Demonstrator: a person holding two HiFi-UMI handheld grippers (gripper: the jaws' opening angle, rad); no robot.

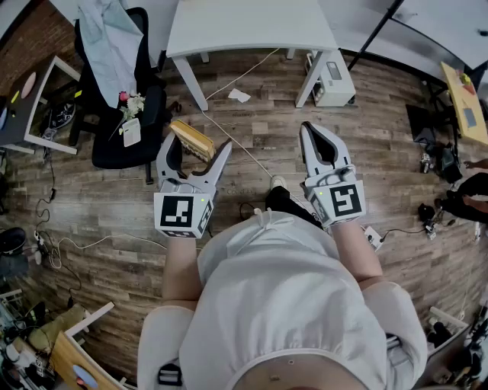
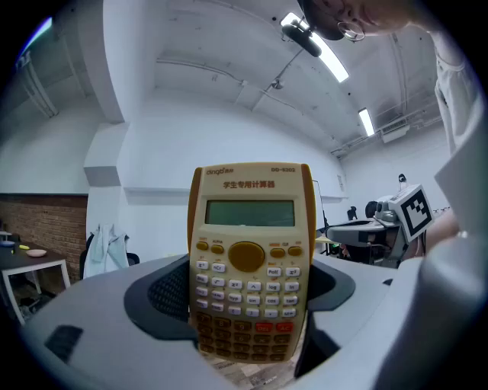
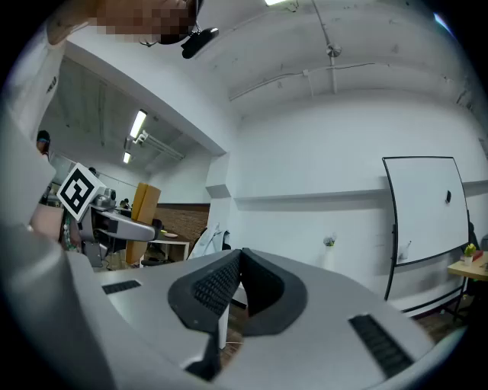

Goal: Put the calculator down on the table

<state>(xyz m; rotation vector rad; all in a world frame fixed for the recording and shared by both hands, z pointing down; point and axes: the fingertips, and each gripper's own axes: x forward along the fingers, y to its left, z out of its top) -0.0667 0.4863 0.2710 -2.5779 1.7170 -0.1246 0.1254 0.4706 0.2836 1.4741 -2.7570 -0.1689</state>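
Cream-and-amber plastic fills my left view: the scientific calculator [image 2: 252, 259] stands upright, keys facing the camera. The left claw [image 1: 197, 152] pinches it by its side edges, jaws wide to span it, and carries it above the wooden floor [image 1: 366, 114]. The white tabletop [image 1: 252, 23] lies well ahead, so I judge the put-down not yet begun. My right claw [image 1: 313, 135] is pressed together on nothing, idle because one grip suffices.
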